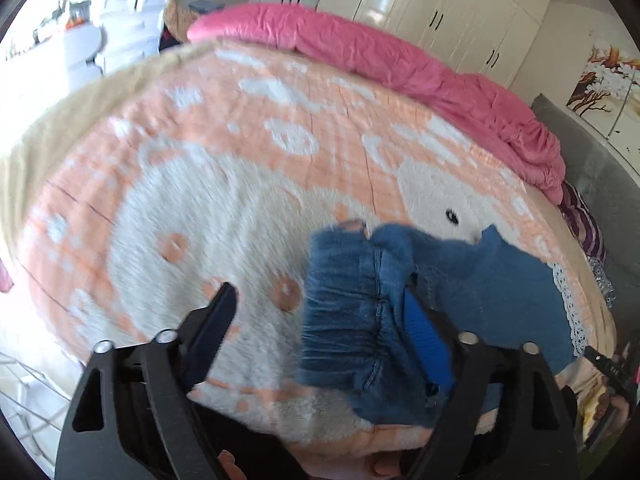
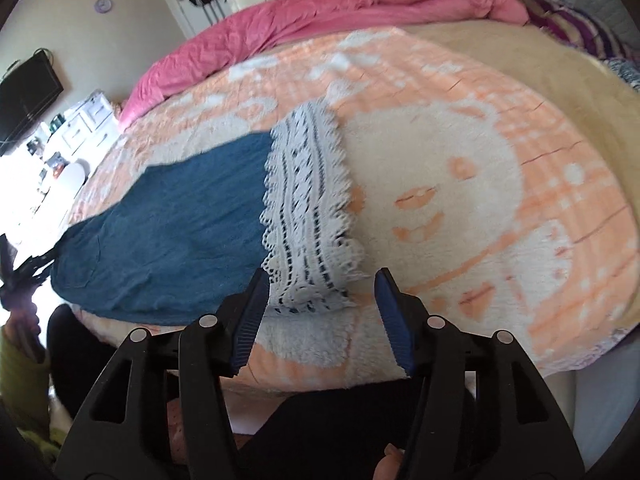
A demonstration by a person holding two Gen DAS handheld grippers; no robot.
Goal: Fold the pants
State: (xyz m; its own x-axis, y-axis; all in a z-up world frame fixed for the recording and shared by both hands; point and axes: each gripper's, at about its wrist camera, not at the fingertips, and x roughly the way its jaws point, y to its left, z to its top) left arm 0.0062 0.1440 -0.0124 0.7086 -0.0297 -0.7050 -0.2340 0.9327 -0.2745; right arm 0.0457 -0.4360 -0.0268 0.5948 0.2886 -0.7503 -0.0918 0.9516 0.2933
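Blue denim pants lie on the peach and white blanket near the bed's front edge. Their gathered elastic waistband sits between the fingers of my left gripper, bunched against the right blue pad. The left finger stands well clear of the cloth, so the jaws are wide open. In the right wrist view the pants stretch away to the left, ending in a white lace cuff. My right gripper is open, the cuff's near end lying loose between its fingertips.
A crumpled pink duvet runs along the far side of the bed, with a striped purple pillow by the headboard. White wardrobes stand behind. White drawers and a wall television are at the left.
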